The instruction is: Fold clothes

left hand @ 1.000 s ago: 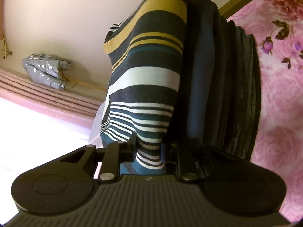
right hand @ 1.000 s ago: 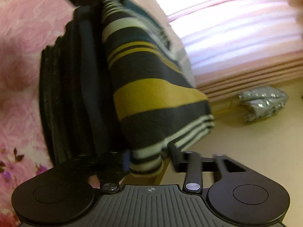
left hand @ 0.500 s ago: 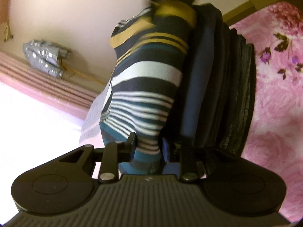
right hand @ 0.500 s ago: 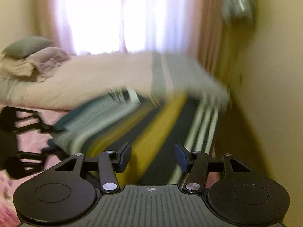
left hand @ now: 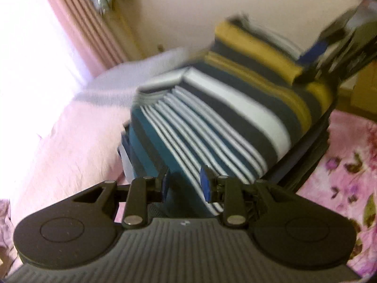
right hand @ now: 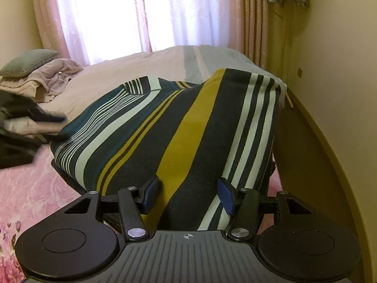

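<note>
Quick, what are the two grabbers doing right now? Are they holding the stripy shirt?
Left gripper: closing, not gripping the striped shirt below.
Right gripper: open, not holding; shirt lies below it.

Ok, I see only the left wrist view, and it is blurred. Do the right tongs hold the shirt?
Observer: No. The right tongs stand open over the shirt; their pads do not pinch it.
Operator: Does anything else lie near?
Observer: Yes, a pillow and crumpled bedding, far left.
</note>
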{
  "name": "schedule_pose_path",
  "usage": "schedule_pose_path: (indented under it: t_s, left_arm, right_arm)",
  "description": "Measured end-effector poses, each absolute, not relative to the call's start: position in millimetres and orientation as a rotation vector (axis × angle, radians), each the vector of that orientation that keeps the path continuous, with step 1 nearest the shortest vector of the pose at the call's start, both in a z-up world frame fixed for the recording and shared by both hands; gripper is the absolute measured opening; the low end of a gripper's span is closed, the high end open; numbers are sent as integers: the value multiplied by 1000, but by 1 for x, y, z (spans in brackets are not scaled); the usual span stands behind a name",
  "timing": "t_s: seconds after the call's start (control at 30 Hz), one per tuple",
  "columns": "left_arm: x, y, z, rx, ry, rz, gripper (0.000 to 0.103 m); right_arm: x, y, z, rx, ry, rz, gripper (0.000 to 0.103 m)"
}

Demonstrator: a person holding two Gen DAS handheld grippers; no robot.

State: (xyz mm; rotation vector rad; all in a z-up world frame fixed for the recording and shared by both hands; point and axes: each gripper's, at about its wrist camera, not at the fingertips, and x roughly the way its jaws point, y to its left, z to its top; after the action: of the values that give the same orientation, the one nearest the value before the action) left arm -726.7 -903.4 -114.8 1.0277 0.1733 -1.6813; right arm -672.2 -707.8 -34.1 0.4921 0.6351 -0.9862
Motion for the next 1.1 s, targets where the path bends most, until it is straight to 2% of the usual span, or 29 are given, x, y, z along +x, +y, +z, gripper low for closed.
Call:
schedule_pose_path:
  t_s: [0.07, 0.17, 0.33, 0.37, 0.4, 0.43, 0.57, 0.7, 0.77, 0.87, 1.0, 1.1]
  left_arm:
    - [-728, -904, -114, 1034, 165, -1673, 15]
    - [-728, -902, -106, 1014, 187, -1655, 15]
    - [-724, -890, -91, 977, 206, -1619, 21]
    - [-724, -886, -86, 962, 217, -1609, 25]
    - [-725, -881, -82, 947, 230, -1599, 28]
    - [-725, -876, -80, 932, 247, -1587, 29]
    - [-727, -853, -74, 863, 326, -1557, 44]
    - [-730, -831, -71, 799, 386, -1566, 81]
    - [-732, -820, -69, 773, 426, -1588, 90]
    - [-730, -806, -68, 724, 499, -1618, 96]
    - [-718, -787, -70, 639, 621, -1652, 96]
    - [-708, -764, -65, 611, 626, -1664, 96]
  right_arm:
    - [-673, -710, -31, 498, 623, -972, 55]
    - [-674, -711, -16, 484, 589, -970, 55]
    - [-689, -697, 5, 498, 512, -988, 56]
    - [-693, -691, 7, 501, 494, -999, 62]
    - [-696, -685, 7, 512, 476, -1010, 79]
    - [-699, -679, 6, 525, 457, -1020, 86]
    - [-702, -655, -3, 587, 442, -1049, 87]
    - [-702, -625, -13, 663, 475, -1094, 87]
    - [-704, -610, -14, 699, 489, -1134, 87]
    - [-706, -585, -8, 742, 473, -1204, 87]
    - [-704, -551, 5, 756, 449, -1319, 87]
    - [-693, -519, 16, 776, 413, -1410, 87]
